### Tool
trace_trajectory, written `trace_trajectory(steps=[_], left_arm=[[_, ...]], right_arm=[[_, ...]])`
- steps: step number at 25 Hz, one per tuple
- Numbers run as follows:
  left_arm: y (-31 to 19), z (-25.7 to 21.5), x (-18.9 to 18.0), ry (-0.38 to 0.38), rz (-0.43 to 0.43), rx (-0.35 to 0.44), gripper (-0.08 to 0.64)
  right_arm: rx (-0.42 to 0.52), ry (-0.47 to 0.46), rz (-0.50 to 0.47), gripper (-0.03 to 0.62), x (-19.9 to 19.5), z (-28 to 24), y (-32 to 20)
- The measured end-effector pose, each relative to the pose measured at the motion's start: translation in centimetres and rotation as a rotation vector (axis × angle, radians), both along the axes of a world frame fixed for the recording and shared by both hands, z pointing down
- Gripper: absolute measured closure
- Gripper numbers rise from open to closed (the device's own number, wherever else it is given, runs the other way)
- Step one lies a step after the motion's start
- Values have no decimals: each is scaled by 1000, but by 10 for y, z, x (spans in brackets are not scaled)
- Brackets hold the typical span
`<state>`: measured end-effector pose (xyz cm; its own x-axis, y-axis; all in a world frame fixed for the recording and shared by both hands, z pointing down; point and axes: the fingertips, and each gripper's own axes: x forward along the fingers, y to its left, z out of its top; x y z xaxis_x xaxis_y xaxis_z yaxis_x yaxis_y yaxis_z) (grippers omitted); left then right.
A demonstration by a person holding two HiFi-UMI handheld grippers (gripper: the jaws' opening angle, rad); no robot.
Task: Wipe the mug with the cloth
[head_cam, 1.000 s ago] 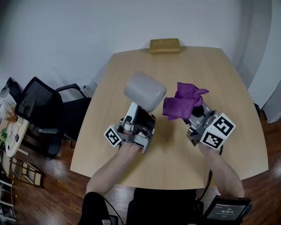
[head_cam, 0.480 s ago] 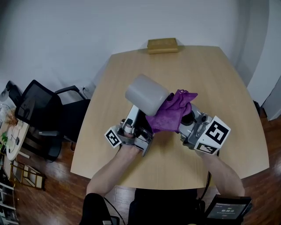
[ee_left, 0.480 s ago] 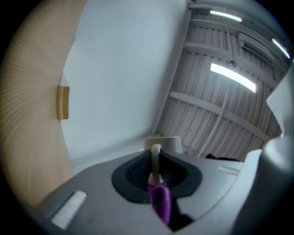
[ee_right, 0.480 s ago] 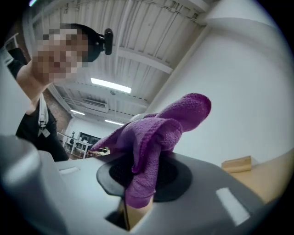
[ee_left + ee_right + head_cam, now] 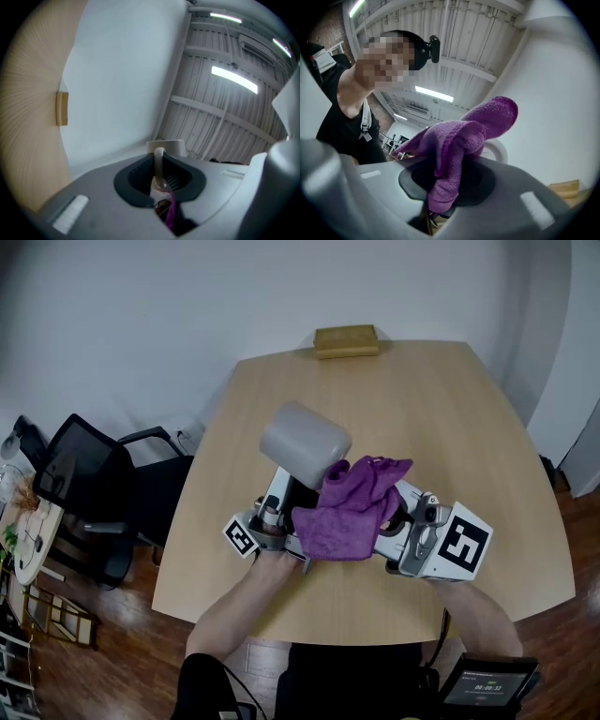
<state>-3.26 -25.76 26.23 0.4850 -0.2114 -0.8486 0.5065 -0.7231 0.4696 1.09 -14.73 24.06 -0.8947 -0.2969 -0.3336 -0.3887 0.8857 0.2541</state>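
**Cloth meets mug above the table**

Nearest of all, at the near right, a small device with a lit screen [image 5: 487,682] sits below the table [image 5: 422,409] edge. Both forearms reach in over the near edge of the pale wooden top.

On the right, the right gripper [image 5: 394,519] is clamped on the purple cloth [image 5: 349,510], and its own view shows the fabric bunched between the jaws and spilling up and out over them. Its marker cube [image 5: 461,545] faces the head camera. The cloth hangs wide to the left, draping across the front of the left gripper [image 5: 292,486] and hiding part of it.

The left gripper points steeply upward and grips the mug [image 5: 305,442] by its handle [image 5: 159,164]. In its own view the thin pale loop stands squeezed between the dark pads, with a sliver of purple just below. Its marker cube [image 5: 242,536] shows at the near left of the hand.

The mug, pale grey and rounded, rides tilted in the air above the middle of the table, just beyond the cloth. The cloth's far left edge lies against the mug's near right side.

Out to the left, off the table, stands a black office chair [image 5: 89,488]. At the far edge, dead centre, lies a yellow-brown block [image 5: 347,339], well apart from the action.
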Motion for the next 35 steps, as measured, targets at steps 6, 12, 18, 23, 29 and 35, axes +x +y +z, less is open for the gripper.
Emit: trace_trajectory(steps=[6,12,18,23,29,35], left_arm=[[9,-4,4,8,48,30,499],[7,-5,1,-2,16,63,499],[6,-3,1,-10,4,50,499],[11,0,10,-23,42,47,499],[9,-1,6,-25,43,80,499],[8,-4,-4,-12,8,102,499]], right_arm=[[-92,-3,94,515,15,19,-36],[-296,-54,288,515,59,39,-83],[60,-89,86,515,29,-29,3],[15,-60,104,515,22,-15,-6],[-97,-67,254,515,51,4,-54],[-104,-121,245,515,68,-3,-52]])
